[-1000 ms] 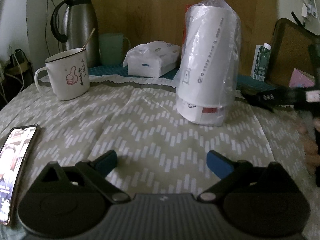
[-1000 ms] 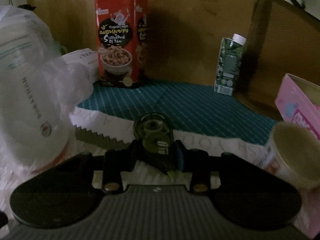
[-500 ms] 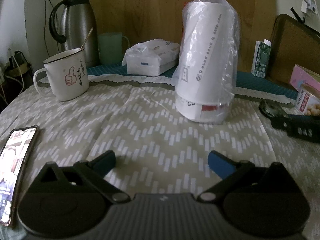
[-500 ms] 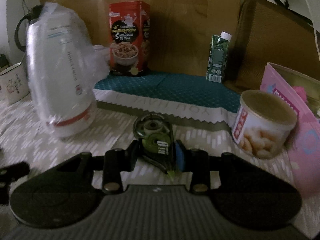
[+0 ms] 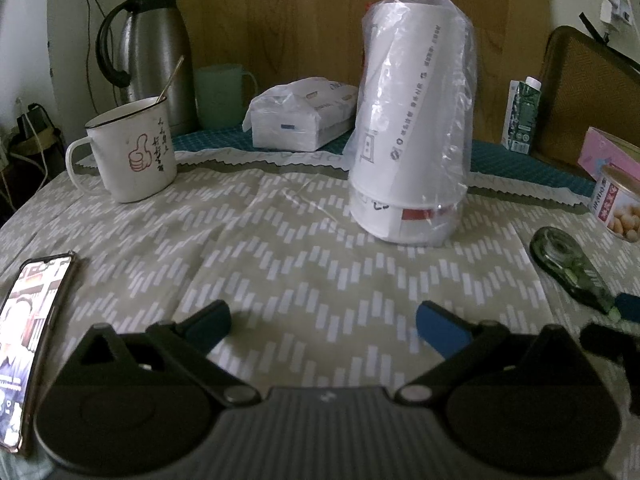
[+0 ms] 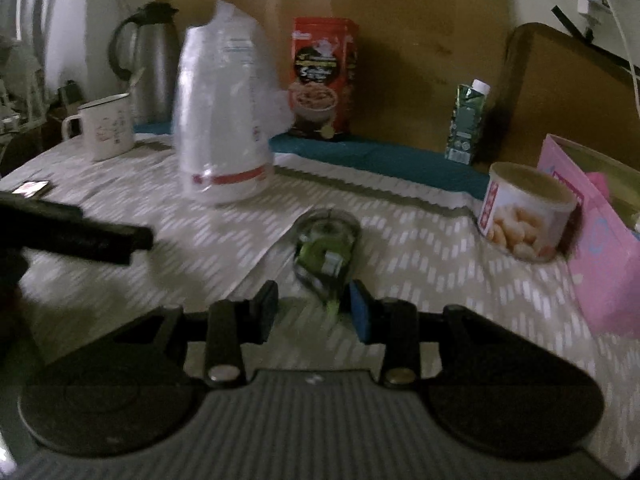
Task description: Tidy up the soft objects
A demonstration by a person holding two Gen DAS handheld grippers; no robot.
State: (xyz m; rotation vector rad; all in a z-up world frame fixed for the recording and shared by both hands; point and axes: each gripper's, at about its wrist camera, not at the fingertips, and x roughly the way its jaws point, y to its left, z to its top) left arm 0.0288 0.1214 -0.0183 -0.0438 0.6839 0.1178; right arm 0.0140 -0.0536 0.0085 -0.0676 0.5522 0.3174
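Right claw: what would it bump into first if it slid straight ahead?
Most likely the green correction tape dispenser, lying on the tablecloth just beyond the right claw. Its tip sits near the blue pad; the exact gap is unclear.

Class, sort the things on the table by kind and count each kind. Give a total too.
Drinking mugs: 2, white mug, green mug
Flasks: 1
Food and drink packs: 3, red box, carton, tin
Wrapped paper goods: 2, tall roll, tissue pack
Phones: 1
Correction tapes: 1
Pink boxes: 1
Total: 11

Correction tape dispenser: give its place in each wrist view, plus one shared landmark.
Left wrist: correction tape dispenser lies at the right edge on the cloth.
Right wrist: at centre, just ahead of the right tongs.
Shared landmark: the bagged paper cups.
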